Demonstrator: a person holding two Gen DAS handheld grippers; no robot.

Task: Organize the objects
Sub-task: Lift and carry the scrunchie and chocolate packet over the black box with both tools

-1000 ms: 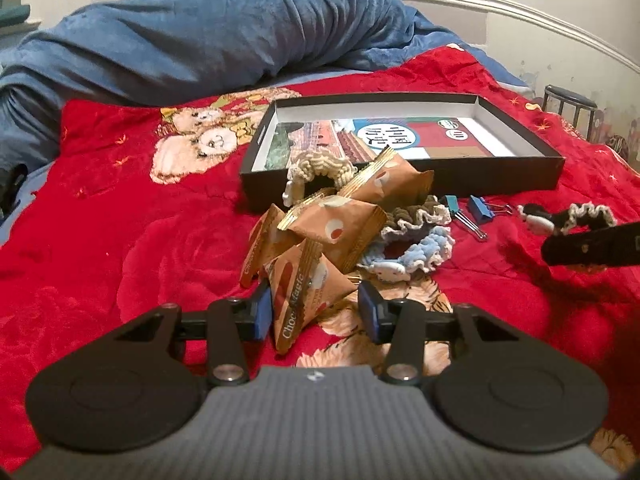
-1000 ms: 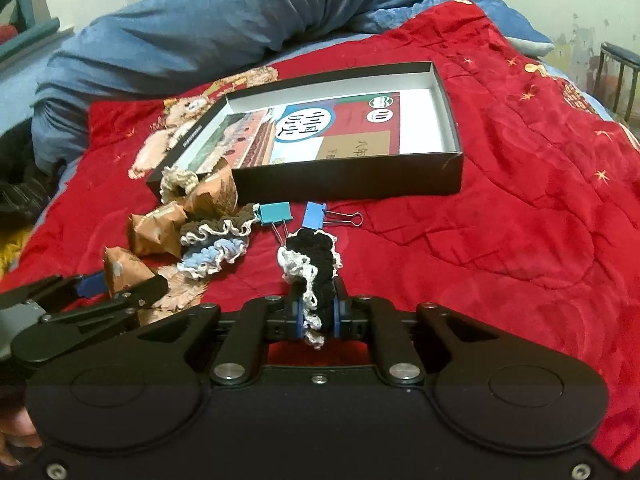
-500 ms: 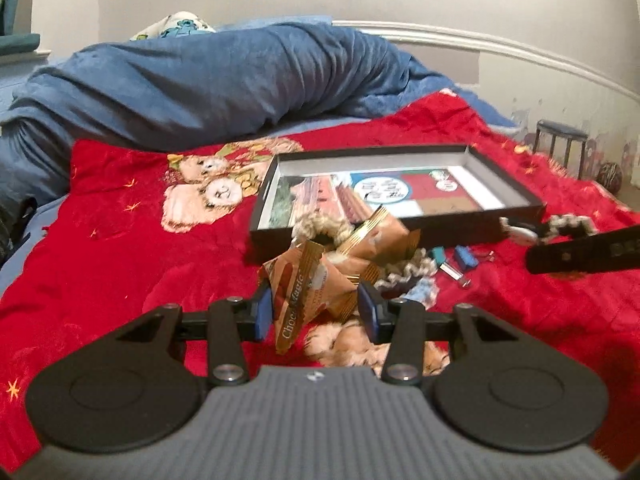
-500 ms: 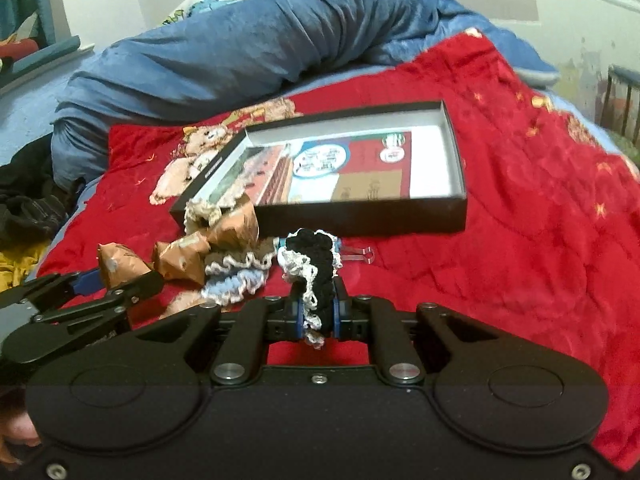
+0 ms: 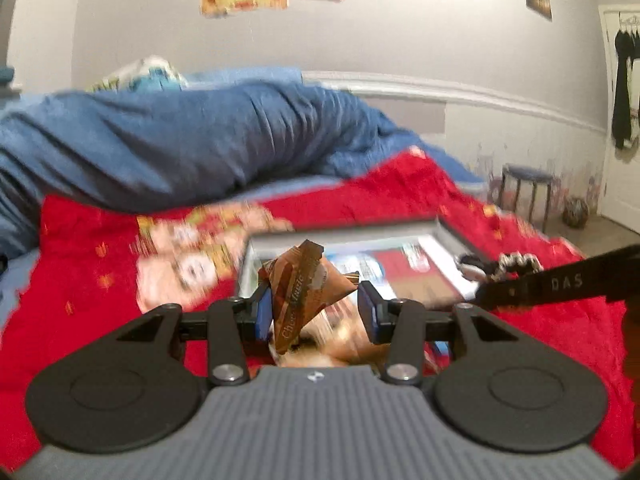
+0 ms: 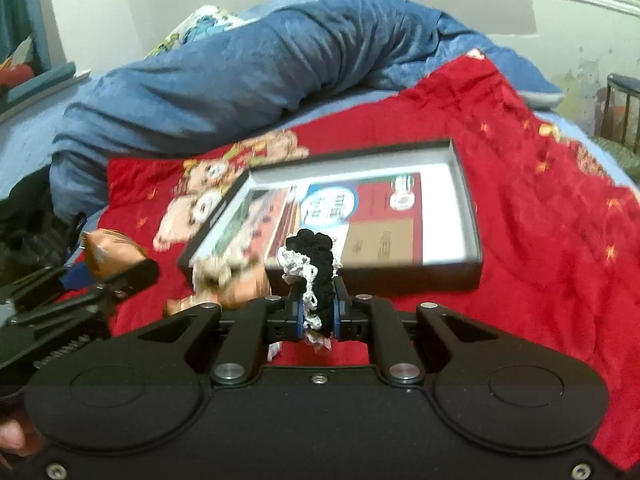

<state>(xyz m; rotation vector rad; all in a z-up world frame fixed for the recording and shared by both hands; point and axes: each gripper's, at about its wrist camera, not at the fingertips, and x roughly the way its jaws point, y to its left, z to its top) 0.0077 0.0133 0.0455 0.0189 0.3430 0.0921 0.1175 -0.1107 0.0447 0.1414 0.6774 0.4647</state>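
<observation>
left gripper (image 5: 316, 312): its blue-padded fingers are pinching a brown snack packet (image 5: 306, 288) between them, holding it clear of the bedding; the packet is standing tilted, one pointed end sticking up above the fingertips.
right gripper (image 6: 318, 312): its fingers are clamping tight, nearly together, on a black scrunchie with white lace trim (image 6: 314, 276), which is bulging up above the pads.
snack packet, right wrist view: it is showing at the far left (image 6: 110, 254), at the tip of the left gripper.
scrunchie, left wrist view: it is showing at the right (image 5: 516, 264), at the tip of the dark right gripper arm, over the box's near right corner.
black box (image 6: 464, 200): it is lying open on the red blanket (image 6: 540, 220), beyond both grippers, with a printed card covering its floor.
remaining pile (image 6: 224, 284): more brown packets and a pale scrunchie are lying on the blanket just in front of the box's near left corner; blur is hiding the details.
blue duvet (image 6: 260, 64): it is lying bunched up across the far side of the bed.
person: a fingertip (image 6: 12, 438) is showing at the lower left edge of the right wrist view.
</observation>
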